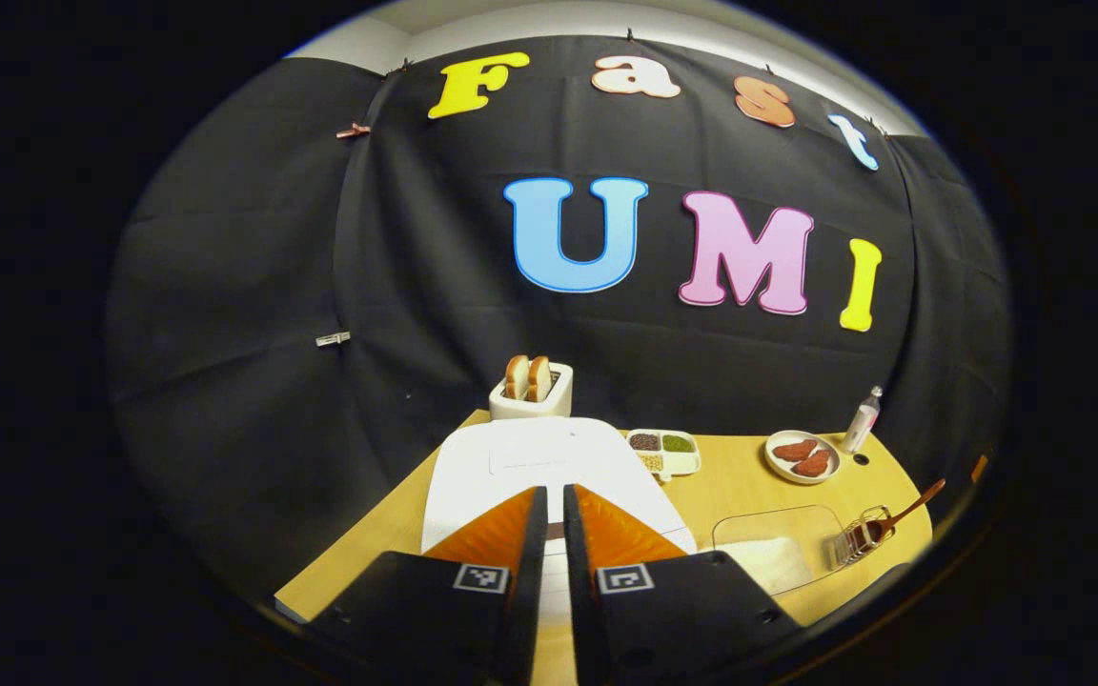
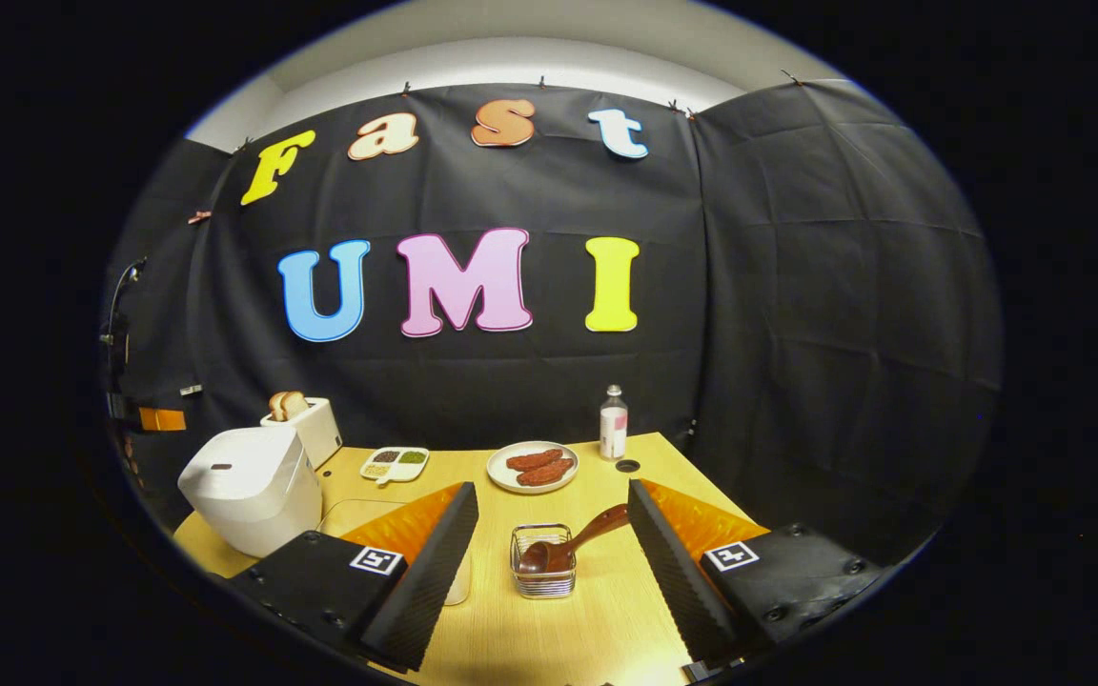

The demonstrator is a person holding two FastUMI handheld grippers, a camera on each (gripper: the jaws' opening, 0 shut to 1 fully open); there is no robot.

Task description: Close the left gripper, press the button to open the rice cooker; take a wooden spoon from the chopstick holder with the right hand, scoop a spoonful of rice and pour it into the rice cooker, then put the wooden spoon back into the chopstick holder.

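Observation:
The white rice cooker (image 1: 511,472) stands with its lid down, right in front of my left gripper (image 1: 555,495), whose fingers are shut with only a thin slit between them and hover over the cooker's near edge. A wire chopstick holder (image 2: 543,570) holds a wooden spoon (image 2: 576,543), bowl down, handle leaning up to the right. My right gripper (image 2: 551,491) is open, its fingers standing on either side of the holder and a little short of it. A clear container of rice (image 1: 778,548) lies between the rice cooker (image 2: 249,486) and the chopstick holder (image 1: 856,541).
A toaster (image 1: 530,391) with two bread slices sits behind the cooker. Further right on the wooden table (image 2: 597,619) are a small divided tray of grains (image 2: 395,463), a plate of meat pieces (image 2: 532,467) and a small bottle (image 2: 613,422). Black cloth walls the table in.

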